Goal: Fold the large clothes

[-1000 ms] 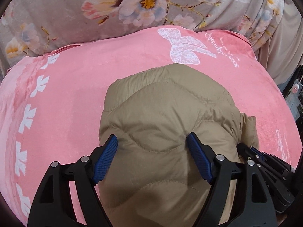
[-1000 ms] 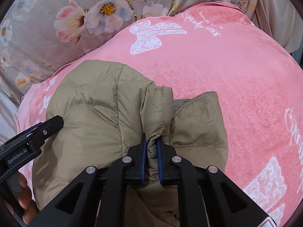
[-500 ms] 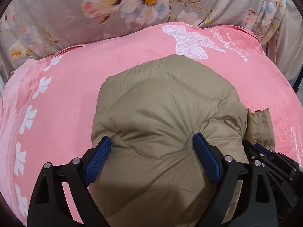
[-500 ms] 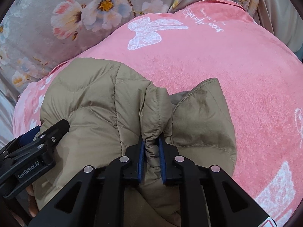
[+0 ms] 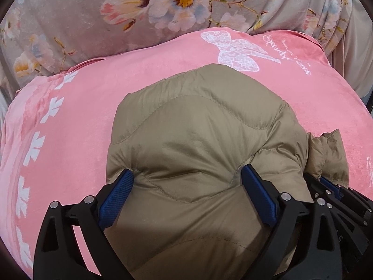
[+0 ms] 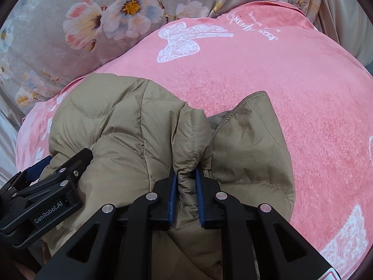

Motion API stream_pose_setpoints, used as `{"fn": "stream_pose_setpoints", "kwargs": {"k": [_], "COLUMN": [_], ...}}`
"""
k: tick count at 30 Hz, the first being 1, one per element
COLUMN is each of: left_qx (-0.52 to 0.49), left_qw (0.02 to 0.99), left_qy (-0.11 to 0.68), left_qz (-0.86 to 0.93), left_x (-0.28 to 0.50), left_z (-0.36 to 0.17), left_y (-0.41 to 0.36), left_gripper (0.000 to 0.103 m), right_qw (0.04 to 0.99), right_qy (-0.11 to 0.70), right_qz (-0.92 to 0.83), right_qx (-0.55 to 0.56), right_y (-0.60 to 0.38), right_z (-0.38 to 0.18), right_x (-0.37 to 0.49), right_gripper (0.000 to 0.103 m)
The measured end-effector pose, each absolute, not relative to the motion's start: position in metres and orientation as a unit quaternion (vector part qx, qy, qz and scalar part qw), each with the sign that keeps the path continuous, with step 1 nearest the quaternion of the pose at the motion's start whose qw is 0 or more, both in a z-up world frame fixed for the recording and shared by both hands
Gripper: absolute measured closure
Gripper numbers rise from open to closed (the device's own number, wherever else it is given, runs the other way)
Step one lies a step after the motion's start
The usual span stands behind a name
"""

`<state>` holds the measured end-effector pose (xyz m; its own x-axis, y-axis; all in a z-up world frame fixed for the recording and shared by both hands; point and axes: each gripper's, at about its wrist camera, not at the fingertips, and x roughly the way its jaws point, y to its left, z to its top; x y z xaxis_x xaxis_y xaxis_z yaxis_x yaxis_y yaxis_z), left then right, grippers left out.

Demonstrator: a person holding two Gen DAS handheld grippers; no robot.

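I run both tongs over a tan quilted jacket [image 5: 198, 144] that lies bundled on a pink blanket [image 5: 70, 116], in the centre and lower half of both views. A floral cover [image 5: 93, 23] fills the upper part of each frame.

Left tongs [image 5: 188, 196]: spread wide, one blue pad at each side of a puffed section of the jacket. The pads touch the fabric, but I judge this as straddling, not gripping.

Right tongs [image 6: 186, 186]: closed on a narrow pinched ridge of jacket fabric at lower centre of the right view. The left tongs appear at that frame's lower left, resting on the jacket.

Progress, by my judgement: the jacket is already gathered into a compact, rounded bundle, so the main folds look done. One loose flap [image 6: 251, 140] sticks out to the right of the pinched ridge and lies on the blanket. Remaining work: tuck or fold that flap in, flatten the bundle, release both tongs.
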<state>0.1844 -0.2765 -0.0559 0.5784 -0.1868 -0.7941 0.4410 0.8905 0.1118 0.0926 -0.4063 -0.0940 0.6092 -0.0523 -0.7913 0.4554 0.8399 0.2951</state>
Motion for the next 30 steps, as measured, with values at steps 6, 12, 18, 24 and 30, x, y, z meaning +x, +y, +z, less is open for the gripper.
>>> {"fn": "stream_pose_setpoints", "kwargs": {"k": [6,12,18,24,30], "left_qx": [0.155,0.138,0.128,0.159,0.151], "left_qw": [0.88,0.878,0.86,0.836,0.838], "left_qy": [0.414,0.419,0.448,0.475,0.48], "left_qz": [-0.172,-0.187,-0.207,-0.223,-0.21], "left_x": [0.185,0.185,0.154,0.11,0.1], "left_z": [-0.06,-0.056,-0.018,-0.018,-0.035], "left_y": [-0.28,-0.272,-0.233,-0.213,-0.205], "left_gripper": [0.01,0.01,0.01,0.01,0.009], "right_qw": [0.867,0.861,0.869,0.853,0.842], "right_qy": [0.409,0.412,0.417,0.478,0.484], "right_qz": [-0.15,-0.137,-0.128,-0.099,-0.116], "right_qx": [0.24,0.266,0.234,0.187,0.206], "right_y": [-0.402,-0.412,-0.388,-0.337,-0.33], "right_z": [-0.096,-0.092,-0.026,-0.038,-0.064], "right_x": [0.092,0.085,0.026,-0.009,-0.008], "right_gripper": [0.09,0.089,0.082,0.082,0.081]}}
